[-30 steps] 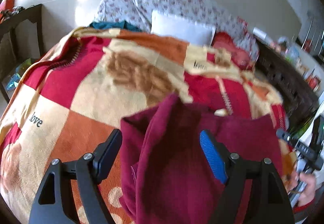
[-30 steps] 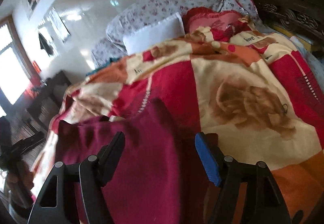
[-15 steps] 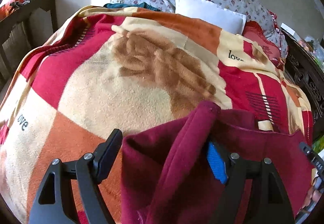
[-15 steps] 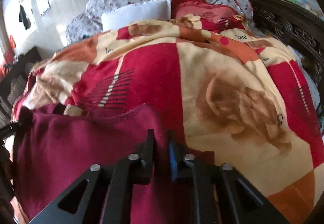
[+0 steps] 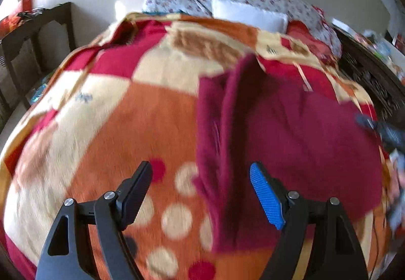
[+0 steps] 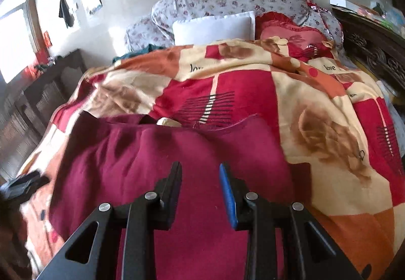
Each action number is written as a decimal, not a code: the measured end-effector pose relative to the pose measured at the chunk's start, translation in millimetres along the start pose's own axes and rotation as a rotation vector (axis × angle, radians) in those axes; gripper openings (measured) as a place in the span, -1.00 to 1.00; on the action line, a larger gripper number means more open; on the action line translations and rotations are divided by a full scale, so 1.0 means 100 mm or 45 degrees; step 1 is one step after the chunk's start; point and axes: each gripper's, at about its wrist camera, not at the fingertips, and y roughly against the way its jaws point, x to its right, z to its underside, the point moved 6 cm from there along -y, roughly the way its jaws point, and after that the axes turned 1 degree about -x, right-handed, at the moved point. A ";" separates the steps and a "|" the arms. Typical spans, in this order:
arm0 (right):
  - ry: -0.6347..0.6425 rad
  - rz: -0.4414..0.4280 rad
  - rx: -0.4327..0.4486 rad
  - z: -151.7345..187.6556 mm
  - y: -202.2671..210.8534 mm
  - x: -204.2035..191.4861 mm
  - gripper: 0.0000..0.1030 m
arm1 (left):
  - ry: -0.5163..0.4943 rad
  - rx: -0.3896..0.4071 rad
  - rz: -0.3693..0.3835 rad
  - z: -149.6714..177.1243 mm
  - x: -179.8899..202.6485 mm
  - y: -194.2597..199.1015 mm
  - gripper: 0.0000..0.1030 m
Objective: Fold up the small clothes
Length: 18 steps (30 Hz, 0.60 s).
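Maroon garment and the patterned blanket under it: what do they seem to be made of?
The maroon garment looks like soft, matte knit or fleece fabric: it slumps in thick rounded folds with no sheen, though the weave is too fine to tell. The patterned blanket looks like plush, fuzzy fleece: its printed patches have soft edges and a napped surface.

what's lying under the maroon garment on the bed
The maroon garment lies on a patchwork blanket in red, orange and cream, which shows all around it. Whatever lies directly beneath the cloth is covered.

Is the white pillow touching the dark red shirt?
Apart. The right wrist view shows the white pillow at the bed's head, with a wide stretch of patterned blanket separating it from the dark red shirt.
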 end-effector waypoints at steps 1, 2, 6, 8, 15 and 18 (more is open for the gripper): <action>-0.020 0.032 -0.014 -0.01 -0.12 0.05 -0.35 | -0.014 -0.012 0.006 0.08 0.02 0.00 0.53; -0.036 0.054 -0.039 0.00 -0.22 0.11 -0.25 | -0.027 -0.023 0.008 0.17 0.03 -0.02 0.53; -0.121 0.049 -0.094 -0.04 -0.36 0.22 -0.15 | -0.048 -0.038 -0.029 0.38 -0.01 -0.11 0.53; -0.097 0.045 -0.064 -0.10 -0.26 0.07 -0.15 | -0.024 -0.033 0.007 0.42 -0.06 -0.15 0.53; 0.054 -0.404 -0.096 -0.22 -0.23 -1.33 -0.11 | 0.070 -0.021 0.110 0.45 -0.17 -0.21 0.55; 0.175 -0.423 -0.090 -0.26 -0.38 -1.84 -0.11 | 0.047 -0.007 0.100 0.46 -0.16 -0.20 0.56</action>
